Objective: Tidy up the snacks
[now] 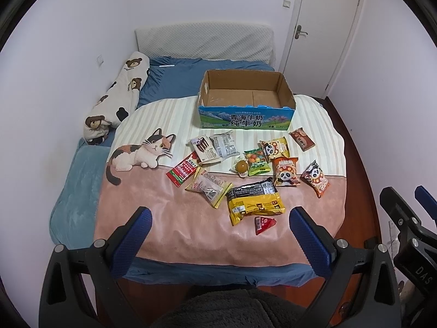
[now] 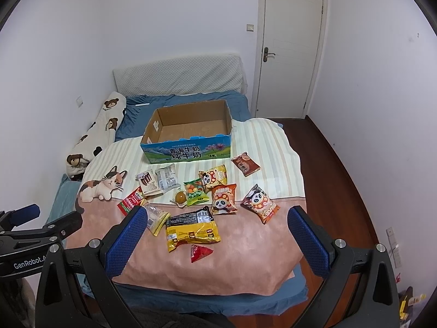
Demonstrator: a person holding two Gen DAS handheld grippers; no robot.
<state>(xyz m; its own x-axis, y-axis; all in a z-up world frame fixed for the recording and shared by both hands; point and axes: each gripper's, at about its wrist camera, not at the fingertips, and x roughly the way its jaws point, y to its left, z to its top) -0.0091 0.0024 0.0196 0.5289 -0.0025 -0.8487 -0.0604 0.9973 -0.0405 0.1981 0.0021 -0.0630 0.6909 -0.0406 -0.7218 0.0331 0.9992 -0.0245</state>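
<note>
Box [image 1: 245, 120]: corrugated cardboard, rectangular, open top with torn flaps, blue printed front with mountains and Chinese lettering; it stands on the far striped part of the blanket.
Blanket [image 1: 191, 232]: soft fleece with rounded edges, cream stripes at the far end, pink at the near end, a printed calico cat [image 1: 139, 155] on its left side; it lies on a blue sheet over the bed [image 1: 76, 205].
Snacks: all lie loose on the blanket in front of the box, none inside it.
Yellow bag [image 1: 254, 201]: largest packet, crinkled glossy foil with a black top panel, on the pink part.
Red packet [image 1: 264, 224]: small, triangular, shiny, just near of the yellow bag.
Panda bags: three puffy foil pillows, [image 1: 274, 149], [image 1: 285, 172] and [image 1: 315, 177], right of centre.
Brown packet [image 1: 301, 139]: flat, rectangular, nearest the box's right corner.
Clear packs [image 1: 215, 147]: flat wrappers to the left, overlapping one another.
Bolster [image 1: 117, 98]: long, plush, white with bear print, along the left wall.
Left gripper [image 1: 217, 235]: black frame, blue knurled pads on the fingers [image 1: 131, 243]; fingers spread wide, holding nothing, above the near blanket edge.
Right gripper [image 2: 215, 237]: same build, fingers [image 2: 308, 243] spread wide and empty, touching nothing.
</note>
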